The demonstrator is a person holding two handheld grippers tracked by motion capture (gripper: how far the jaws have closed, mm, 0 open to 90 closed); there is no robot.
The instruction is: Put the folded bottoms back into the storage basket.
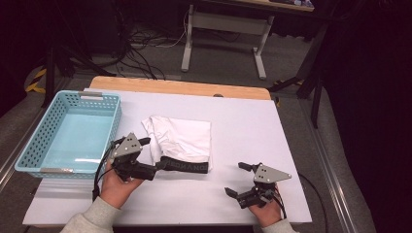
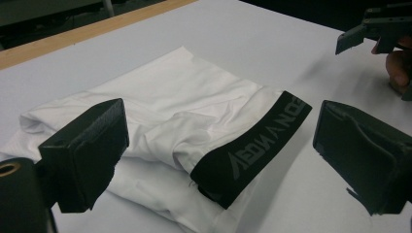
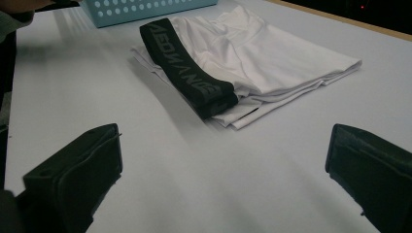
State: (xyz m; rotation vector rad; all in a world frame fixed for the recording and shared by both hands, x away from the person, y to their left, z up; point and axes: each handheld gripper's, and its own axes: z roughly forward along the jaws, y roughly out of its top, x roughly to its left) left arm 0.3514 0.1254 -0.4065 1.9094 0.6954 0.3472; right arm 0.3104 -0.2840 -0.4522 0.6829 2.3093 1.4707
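A folded white garment (image 1: 182, 138) with a black lettered waistband (image 1: 187, 166) lies in the middle of the white table (image 1: 252, 126). My left gripper (image 1: 154, 153) is open at the garment's left edge, its jaws to either side of the waistband's left end (image 2: 252, 145) and the white cloth (image 2: 184, 97). Nothing is pinched between them. My right gripper (image 1: 238, 179) stands open near the front right of the table, a short way from the garment (image 3: 277, 53). Its jaws point toward the waistband (image 3: 189, 73) with bare table between them.
A light blue perforated basket (image 1: 115, 121) sits at the table's left side, its corner also seen as the basket (image 3: 145, 9) behind the garment. A wooden table edge (image 1: 180, 87) runs along the back. Cables and desk legs (image 1: 187, 43) are on the floor beyond.
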